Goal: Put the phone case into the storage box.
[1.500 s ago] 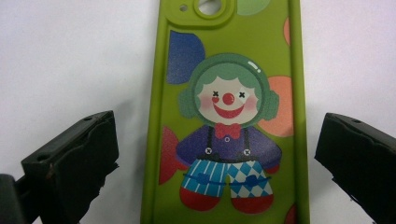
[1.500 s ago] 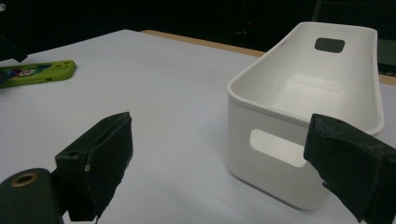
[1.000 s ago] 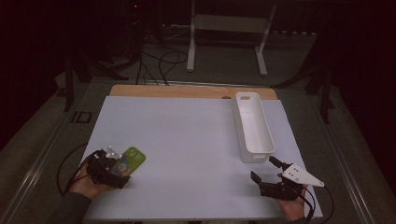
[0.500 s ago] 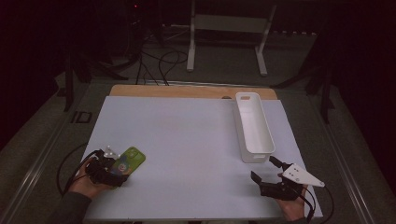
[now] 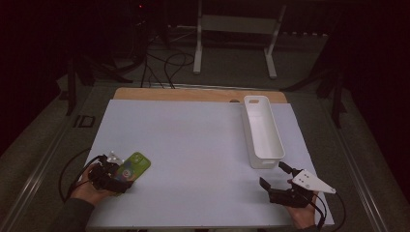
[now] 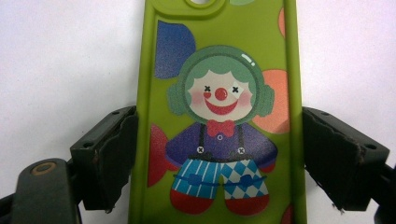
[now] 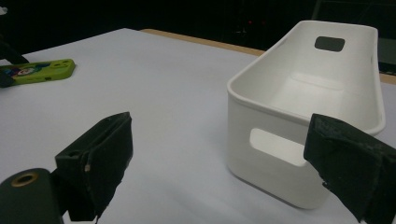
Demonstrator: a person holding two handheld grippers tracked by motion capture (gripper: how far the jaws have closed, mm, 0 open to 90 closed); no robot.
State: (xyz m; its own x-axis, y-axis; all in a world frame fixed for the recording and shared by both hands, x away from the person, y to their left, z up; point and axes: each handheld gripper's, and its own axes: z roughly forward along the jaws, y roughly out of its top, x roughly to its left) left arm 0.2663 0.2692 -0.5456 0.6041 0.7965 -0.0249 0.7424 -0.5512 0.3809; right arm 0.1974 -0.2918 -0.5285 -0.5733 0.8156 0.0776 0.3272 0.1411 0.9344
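Observation:
A green phone case (image 6: 219, 116) printed with a clown lies flat on the white table near its front left corner (image 5: 134, 166). My left gripper (image 5: 118, 175) reaches over its near end. Its jaws have just been closing, and both pads (image 6: 112, 154) now rest against the case's long edges. My right gripper (image 5: 273, 175) sits at the front right, open, with nothing between its fingers (image 7: 100, 163). It points at the near end of a white bin (image 7: 243, 154). The case also shows far off to the left in the right gripper view (image 7: 37, 71).
The long, empty white bin (image 5: 265, 159) runs front to back on the table's right side, a handle slot in each end. A strip of wood (image 5: 193, 94) edges the table's far side. Behind it are a metal stand (image 5: 237, 43) and cables on the floor.
The left gripper's jaws have drawn in slightly around the phone case. Neither hand has shifted, and the case and the bin lie where they were.

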